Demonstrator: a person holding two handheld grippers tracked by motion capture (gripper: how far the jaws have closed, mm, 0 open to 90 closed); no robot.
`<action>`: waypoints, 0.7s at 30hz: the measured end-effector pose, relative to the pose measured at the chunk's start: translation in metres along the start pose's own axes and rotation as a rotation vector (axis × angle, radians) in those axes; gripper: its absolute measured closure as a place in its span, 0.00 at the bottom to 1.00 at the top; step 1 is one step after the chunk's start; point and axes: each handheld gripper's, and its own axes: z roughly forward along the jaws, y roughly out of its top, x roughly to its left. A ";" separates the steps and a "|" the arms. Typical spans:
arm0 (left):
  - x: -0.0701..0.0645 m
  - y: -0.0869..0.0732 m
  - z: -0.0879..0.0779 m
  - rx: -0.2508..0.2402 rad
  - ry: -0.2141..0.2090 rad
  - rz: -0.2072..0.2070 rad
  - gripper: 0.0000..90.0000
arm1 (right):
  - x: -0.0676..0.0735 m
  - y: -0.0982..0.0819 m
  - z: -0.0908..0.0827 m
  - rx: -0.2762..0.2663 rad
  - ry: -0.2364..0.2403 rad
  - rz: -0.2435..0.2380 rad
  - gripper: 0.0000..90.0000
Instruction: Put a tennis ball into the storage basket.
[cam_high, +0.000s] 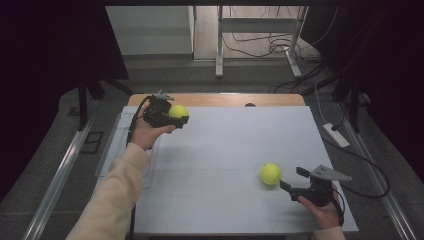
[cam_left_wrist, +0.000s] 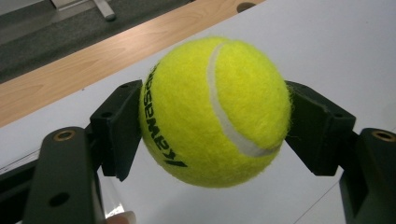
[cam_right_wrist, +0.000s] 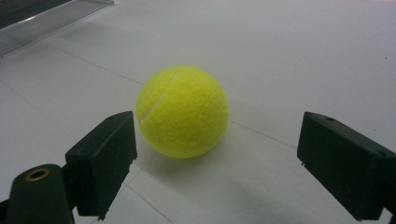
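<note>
The left tool (cam_high: 170, 119) is black with blocky pads (cam_left_wrist: 119, 128) and brass-ringed screw holes, a black cable trailing; the right tool (cam_high: 295, 179) carries a grey three-cornered plate. A cream sleeve (cam_high: 117, 195) covers the left forearm.

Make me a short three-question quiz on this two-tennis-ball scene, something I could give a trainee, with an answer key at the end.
1. True or false: the left gripper is closed on a tennis ball.
2. Multiple choice: where is the second tennis ball? A) resting on the white table top, ahead of the right gripper; B) clamped in the right gripper; C) on the floor.
3. In a word or two: how do the right gripper's jaws stand?

Key
1. True: both pads press on the ball's sides, and it is held above the table.
2. A: it rests apart from both jaws.
3. Wide open, with nothing between the pads.
</note>
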 end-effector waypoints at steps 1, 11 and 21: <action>0.001 -0.001 -0.001 -0.002 0.004 -0.005 0.30 | 0.000 0.000 0.000 0.000 0.000 -0.001 0.14; 0.016 -0.008 -0.008 -0.014 0.031 -0.044 0.30 | 0.001 0.000 0.001 -0.001 0.002 -0.001 0.14; 0.028 -0.012 -0.013 -0.008 0.052 -0.069 0.30 | 0.002 0.001 0.000 -0.004 -0.004 0.001 0.14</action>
